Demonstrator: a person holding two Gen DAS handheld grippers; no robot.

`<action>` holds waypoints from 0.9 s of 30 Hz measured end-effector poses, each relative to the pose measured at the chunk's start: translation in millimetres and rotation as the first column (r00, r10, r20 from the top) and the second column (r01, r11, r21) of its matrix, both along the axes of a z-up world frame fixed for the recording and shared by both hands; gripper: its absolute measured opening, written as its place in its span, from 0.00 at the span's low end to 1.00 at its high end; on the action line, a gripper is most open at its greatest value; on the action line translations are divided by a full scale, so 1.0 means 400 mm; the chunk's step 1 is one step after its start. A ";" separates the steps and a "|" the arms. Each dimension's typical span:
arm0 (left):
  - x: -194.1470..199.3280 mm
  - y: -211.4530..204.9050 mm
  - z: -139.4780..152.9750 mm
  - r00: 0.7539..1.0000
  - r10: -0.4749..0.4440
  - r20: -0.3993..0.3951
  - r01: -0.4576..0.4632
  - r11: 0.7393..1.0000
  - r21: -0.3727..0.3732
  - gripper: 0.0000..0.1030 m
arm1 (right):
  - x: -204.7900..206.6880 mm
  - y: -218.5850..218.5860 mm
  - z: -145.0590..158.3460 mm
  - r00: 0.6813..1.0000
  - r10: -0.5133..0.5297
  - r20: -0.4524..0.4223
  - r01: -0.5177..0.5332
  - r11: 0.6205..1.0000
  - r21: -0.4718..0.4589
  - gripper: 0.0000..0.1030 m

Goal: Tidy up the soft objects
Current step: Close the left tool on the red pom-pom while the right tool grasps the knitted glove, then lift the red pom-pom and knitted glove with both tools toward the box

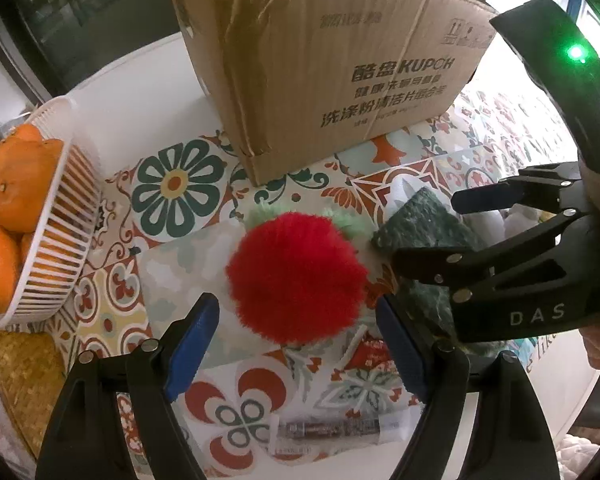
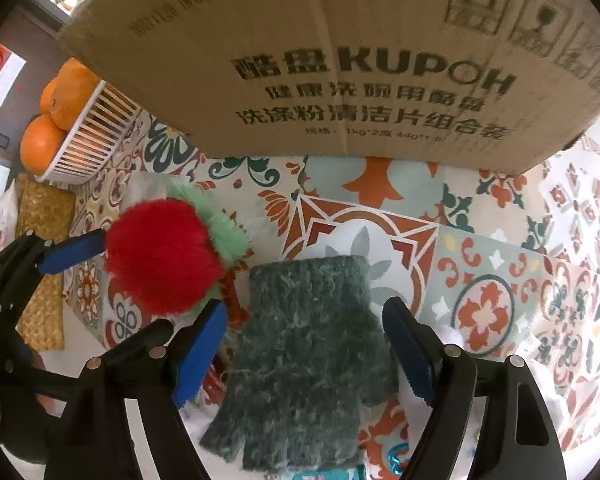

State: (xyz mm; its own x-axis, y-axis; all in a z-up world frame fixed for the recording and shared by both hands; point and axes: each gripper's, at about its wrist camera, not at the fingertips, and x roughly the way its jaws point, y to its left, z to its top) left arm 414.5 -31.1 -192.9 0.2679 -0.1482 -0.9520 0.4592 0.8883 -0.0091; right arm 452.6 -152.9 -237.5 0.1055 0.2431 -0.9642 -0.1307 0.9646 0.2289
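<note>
A fluffy red pompom with pale green leaves (image 1: pixel 296 278) lies on the patterned tablecloth; it also shows in the right wrist view (image 2: pixel 162 254). My left gripper (image 1: pixel 298 344) is open, its blue pads on either side of the pompom's near half. A dark green knitted fingerless glove (image 2: pixel 312 356) lies flat to the right of the pompom; it also shows in the left wrist view (image 1: pixel 420 224). My right gripper (image 2: pixel 304 354) is open, straddling the glove. A brown cardboard box (image 1: pixel 324 56) stands behind both; it also shows in the right wrist view (image 2: pixel 340 60).
A white slatted basket (image 1: pixel 66 240) of oranges stands at the left, beside a woven mat (image 1: pixel 24 380). A small wrapped tube (image 1: pixel 328 432) and a red packet (image 1: pixel 374 354) lie near the front edge of the tablecloth (image 1: pixel 172 188).
</note>
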 end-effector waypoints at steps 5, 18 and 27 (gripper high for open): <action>0.024 0.002 -0.027 1.000 0.005 -0.011 -0.005 1.000 0.001 0.78 | 0.014 0.006 -0.030 1.000 -0.008 -0.007 0.008 0.999 -0.031 0.79; 0.030 -0.014 -0.072 1.000 -0.007 0.005 0.007 0.999 -0.032 0.44 | 0.003 0.001 -0.041 1.000 -0.019 0.019 0.020 1.000 -0.013 0.63; 0.012 -0.015 -0.053 0.999 0.047 0.027 -0.045 0.996 -0.075 0.37 | -0.026 -0.049 0.003 0.997 -0.056 0.056 0.055 0.998 0.023 0.44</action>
